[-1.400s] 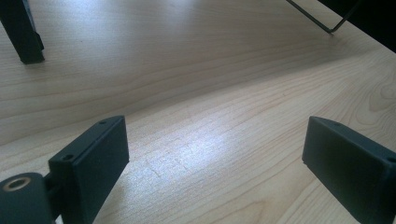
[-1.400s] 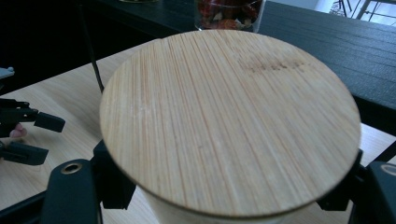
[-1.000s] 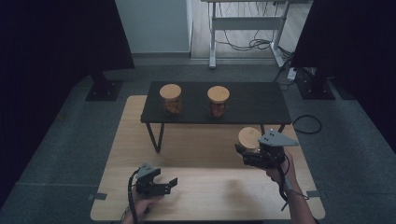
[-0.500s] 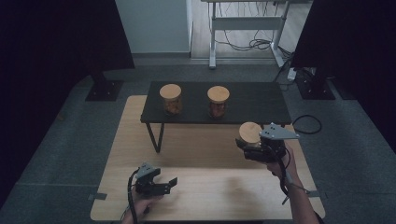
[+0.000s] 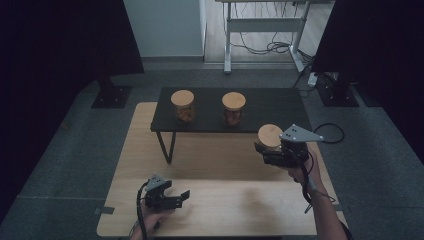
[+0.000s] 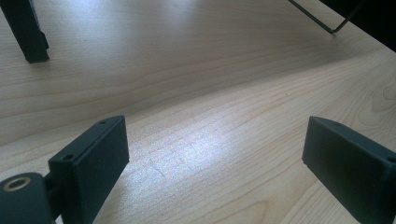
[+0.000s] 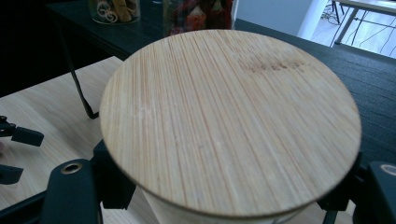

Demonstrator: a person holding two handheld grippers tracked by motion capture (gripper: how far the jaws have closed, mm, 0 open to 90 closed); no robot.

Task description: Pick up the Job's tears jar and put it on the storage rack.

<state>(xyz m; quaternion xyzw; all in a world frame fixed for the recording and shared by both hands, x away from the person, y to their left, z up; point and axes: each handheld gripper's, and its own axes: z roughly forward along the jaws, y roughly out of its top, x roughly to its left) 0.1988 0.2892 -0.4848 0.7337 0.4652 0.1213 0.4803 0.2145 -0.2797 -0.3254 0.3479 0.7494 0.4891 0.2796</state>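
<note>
Jar point(image 5: 270, 138), upright and clamped below its bamboo lid by the right gripper point(image 5: 266, 153), hangs beside the black shelf point(image 5: 280, 105), right of two jars; left gripper point(image 5: 181, 198) open, empty.

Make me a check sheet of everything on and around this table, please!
Surface: light wooden table with a low black shelf standing on its far part.
Job's things: held jar with a bamboo lid, lifted near the shelf's right front; two lidded jars and upright on the shelf.
Clutter: nothing seen.
Grippers: right gripper shut on the held jar; left gripper open above bare wood.
Cables: one trails from each gripper; more lie on the floor by the grey desk frame.
Surroundings: grey carpet, dark curtains on both sides, a white wall.
</note>
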